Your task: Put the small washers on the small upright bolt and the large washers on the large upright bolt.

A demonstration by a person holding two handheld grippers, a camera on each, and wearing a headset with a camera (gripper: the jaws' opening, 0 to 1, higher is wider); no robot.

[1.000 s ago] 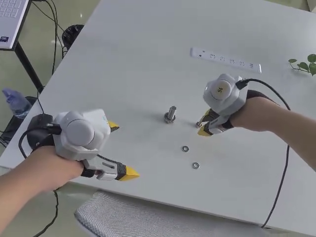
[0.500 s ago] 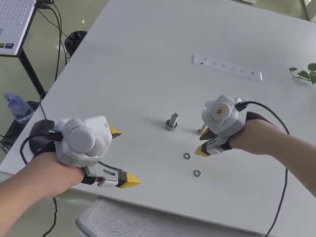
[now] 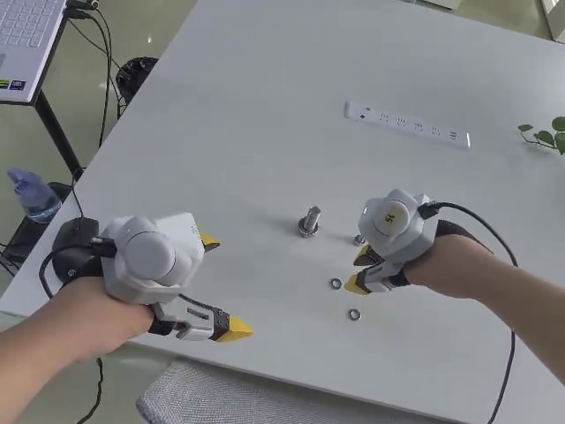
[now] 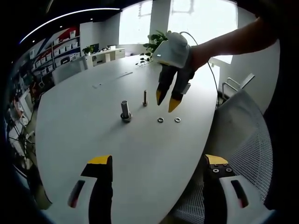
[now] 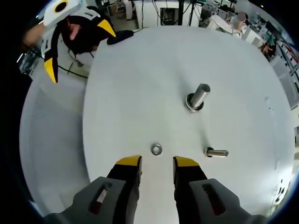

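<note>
The white table [image 3: 265,106] stretches away in front of you. A power strip [image 3: 406,124] lies far up it, and a green sprig [image 3: 546,132] is cut off at the edge of the head view.

Your right gripper [image 5: 157,163] hangs low over the table, its jaws a narrow gap apart with nothing between them. One washer [image 5: 156,149] lies flat just ahead of that gap, untouched. In the head view a second washer [image 3: 354,314] lies near the first but apart from it, closer to you.

Off to one side of the tips stands the small bolt [image 5: 216,152], half hidden behind the gripper in the head view. The large bolt [image 5: 198,96] stands farther out, well apart from both washers. A ring shows at its foot, but you cannot tell whether that is a washer or the bolt's own head. Nor can you tell whether the loose washers are small or large.

Your left gripper [image 4: 157,161] hovers at the near table edge, jaws spread wide and empty, pointing across at the bolts. A mesh chair seat [image 3: 221,393] sits below the edge, and a laptop [image 3: 26,35] is cropped at the far left.
</note>
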